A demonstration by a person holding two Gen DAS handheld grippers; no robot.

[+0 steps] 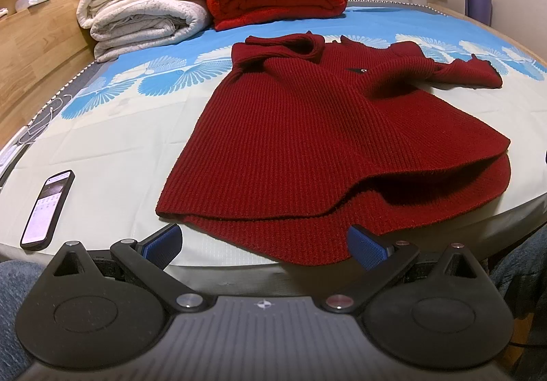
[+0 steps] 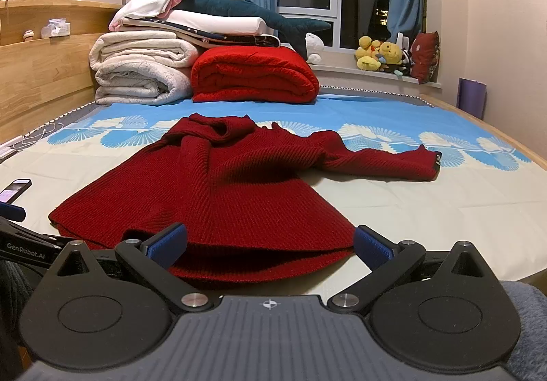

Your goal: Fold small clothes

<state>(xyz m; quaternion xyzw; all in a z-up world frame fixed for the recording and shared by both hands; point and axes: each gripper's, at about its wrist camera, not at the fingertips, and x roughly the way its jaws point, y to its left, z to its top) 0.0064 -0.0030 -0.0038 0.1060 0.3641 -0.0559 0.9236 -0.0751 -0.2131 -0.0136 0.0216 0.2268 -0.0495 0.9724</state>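
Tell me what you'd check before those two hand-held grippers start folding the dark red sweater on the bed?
1. Left hand-held gripper open and holding nothing: ok, blue pads spread at the hem.
2. Right hand-held gripper open and holding nothing: ok, jaws apart at the hem.
3. Sweater lying flat: not ok, the hem gapes open and the collar end is bunched.
4. Sleeves laid out: not ok, one sleeve stretches sideways, the other is bundled near the collar.
5. Phone clear of the sweater: ok, it lies apart, off to the left.
6. Folded red blanket out of the way: ok, it sits behind the sweater, apart from it.
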